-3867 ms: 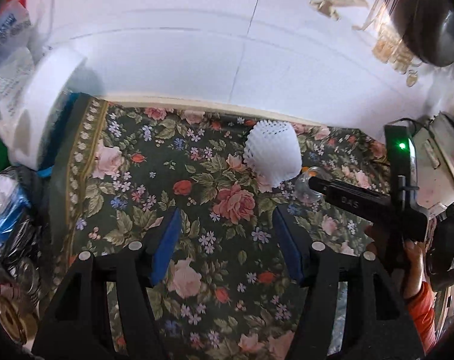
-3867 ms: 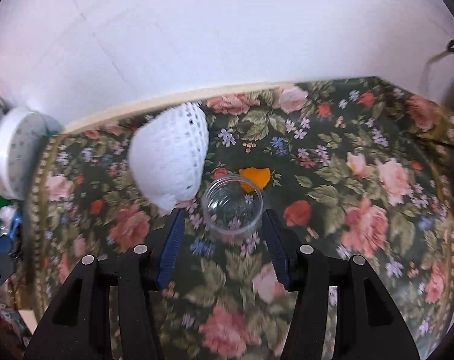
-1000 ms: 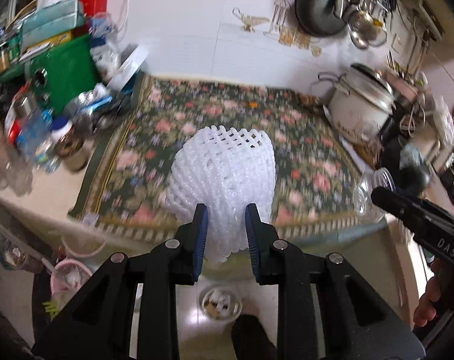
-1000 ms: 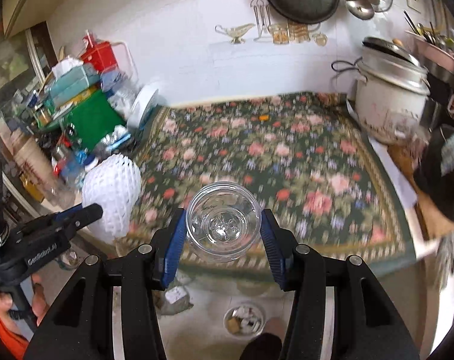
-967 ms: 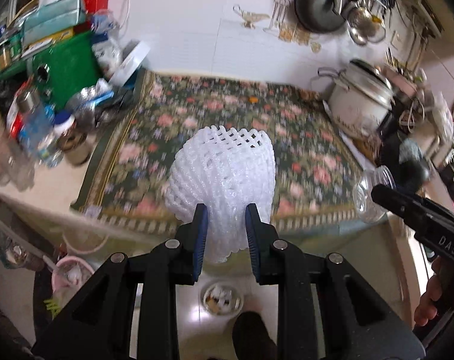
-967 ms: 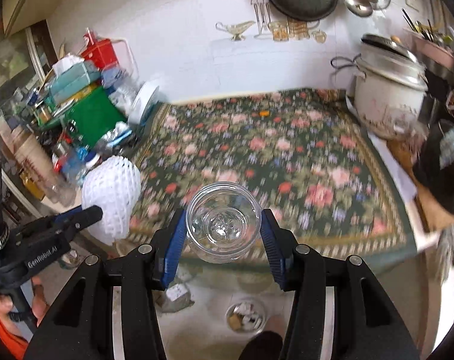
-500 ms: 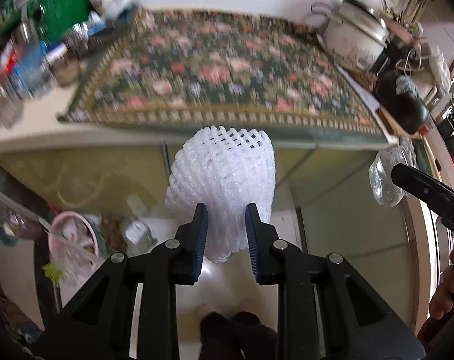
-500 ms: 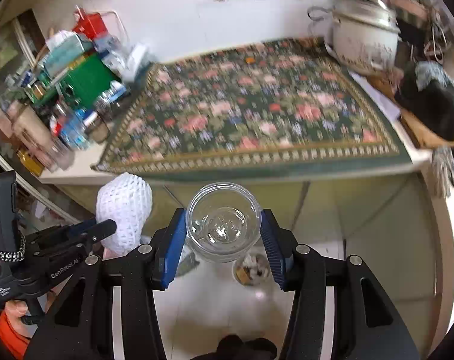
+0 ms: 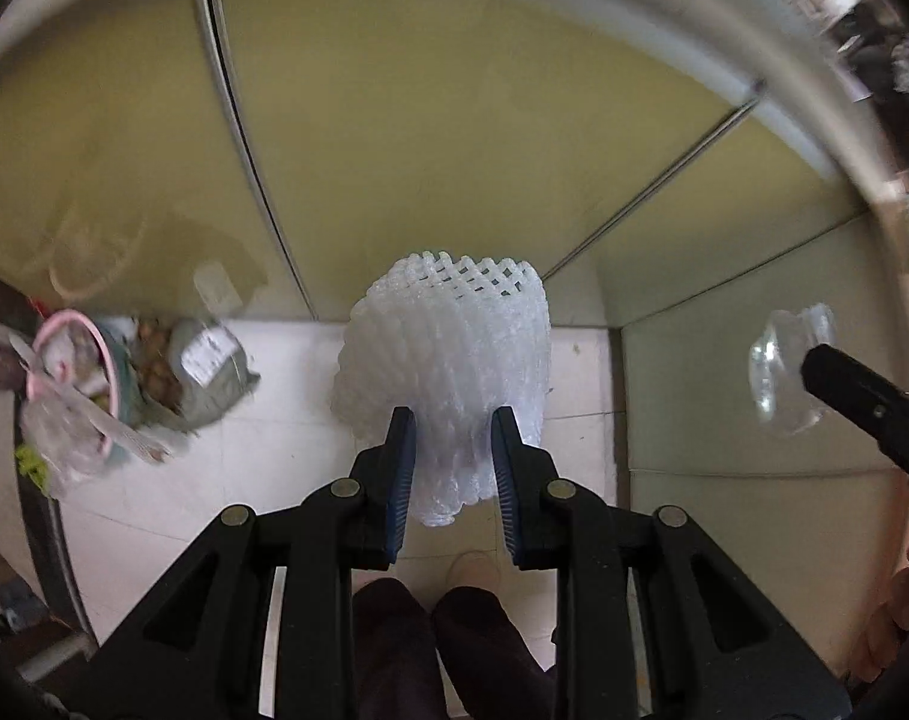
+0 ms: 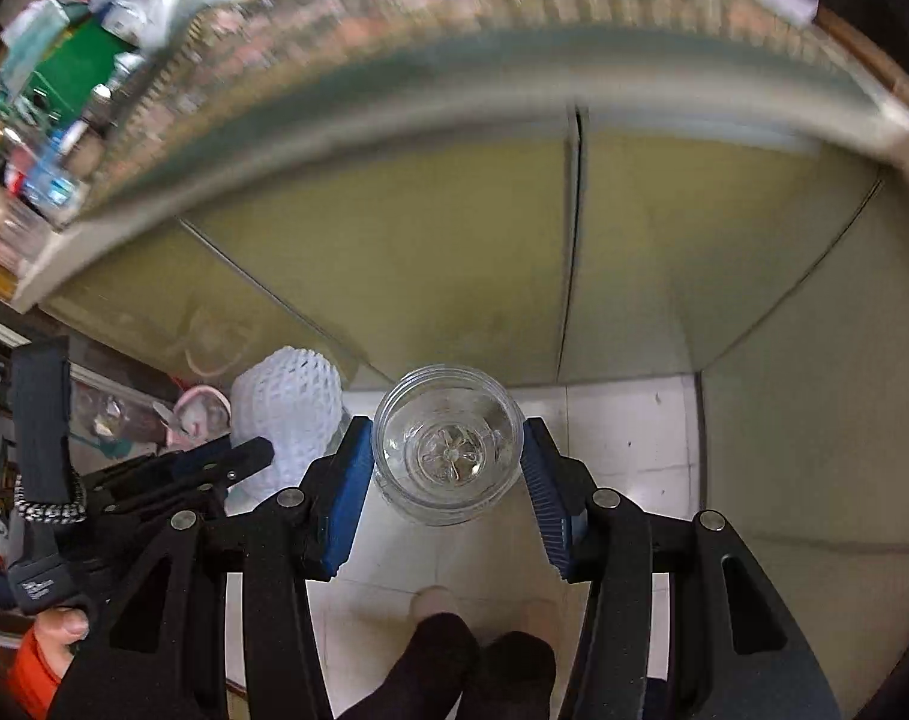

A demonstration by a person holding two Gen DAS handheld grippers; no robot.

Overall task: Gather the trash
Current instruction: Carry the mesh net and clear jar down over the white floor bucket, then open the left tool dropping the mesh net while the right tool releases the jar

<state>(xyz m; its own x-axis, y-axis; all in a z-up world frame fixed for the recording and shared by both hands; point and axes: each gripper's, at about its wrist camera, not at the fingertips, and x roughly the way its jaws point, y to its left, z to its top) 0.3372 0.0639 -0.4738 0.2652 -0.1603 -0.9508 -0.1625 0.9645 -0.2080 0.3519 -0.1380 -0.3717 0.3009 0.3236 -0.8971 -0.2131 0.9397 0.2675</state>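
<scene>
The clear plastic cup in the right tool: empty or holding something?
Empty. Through the clear plastic cup its moulded base shows plainly, with no liquid or scraps inside.

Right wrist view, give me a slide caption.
Right tongs grip a clear plastic jar above the white tile floor.

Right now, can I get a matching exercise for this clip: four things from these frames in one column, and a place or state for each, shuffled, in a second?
Things:
1. white foam net
2. clear plastic jar
3. pink-rimmed bin
4. yellow-green cabinet doors

Places or states:
A. on the floor, stuffed with rubbish
B. pinched in the left claw
C. upright under the counter edge, behind both held things
D. clamped across its width in the right claw

Pairs: 1-B, 2-D, 3-A, 4-C
</scene>
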